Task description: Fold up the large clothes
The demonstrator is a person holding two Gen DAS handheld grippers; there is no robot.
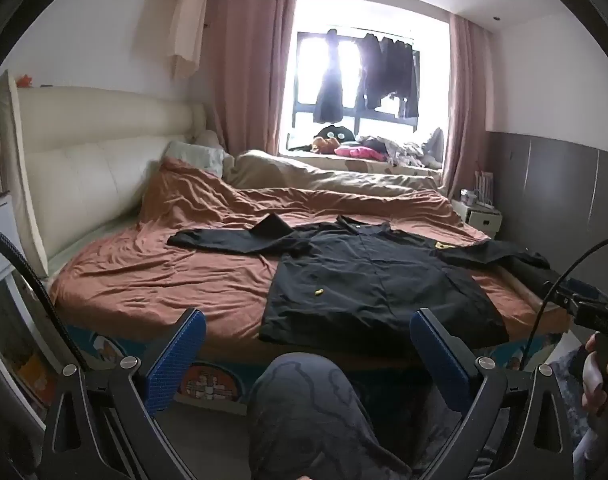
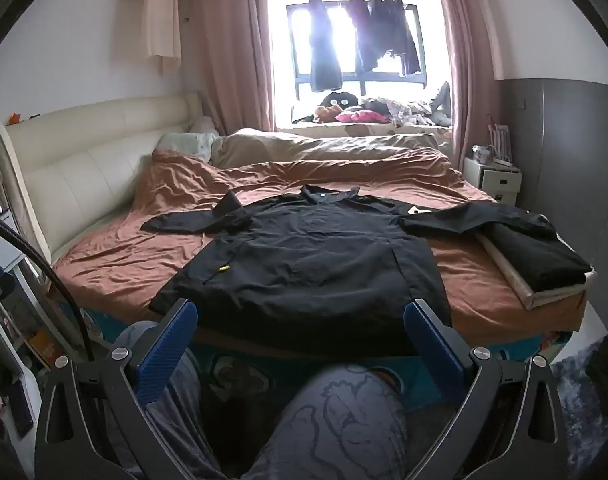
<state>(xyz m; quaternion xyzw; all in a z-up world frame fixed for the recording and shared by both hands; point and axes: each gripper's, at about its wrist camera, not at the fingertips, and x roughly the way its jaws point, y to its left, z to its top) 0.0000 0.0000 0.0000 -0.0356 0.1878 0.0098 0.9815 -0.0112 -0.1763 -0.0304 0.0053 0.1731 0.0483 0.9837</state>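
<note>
Black jacket (image 2: 304, 264) lies spread flat, front side up, on the rust-brown bedspread (image 2: 115, 256) of the bed, collar toward the window (image 2: 360, 44) and hem at the near edge. Both sleeves extend sideways; the cuff of the sleeve nearer the headboard (image 2: 83, 160) is turned up. A small yellow tag (image 2: 223, 268) shows on the front panel, another yellow mark near the opposite shoulder.

Left hand-held gripper (image 1: 308, 344): released, blue pads wide apart, nothing between them; it hangs short of the bed edge, not touching the jacket. The person's knee, in grey patterned trousers (image 1: 304, 408), fills the gap below.

Right hand-held gripper (image 2: 299, 344): likewise released, blue fingertips (image 2: 165, 348) spread, holding nothing, positioned just before the jacket hem (contact not seen). It also appears at the right edge of the left wrist view, held in a hand.

Folded black garment (image 2: 544, 256) rests on a light board at the bed's far corner, just beside the jacket's sleeve end. White nightstand (image 2: 492, 180) stands by the grey wall. Dark clothes hang in the window; beige duvet (image 2: 324, 148) bunched at the far side of the bed.
</note>
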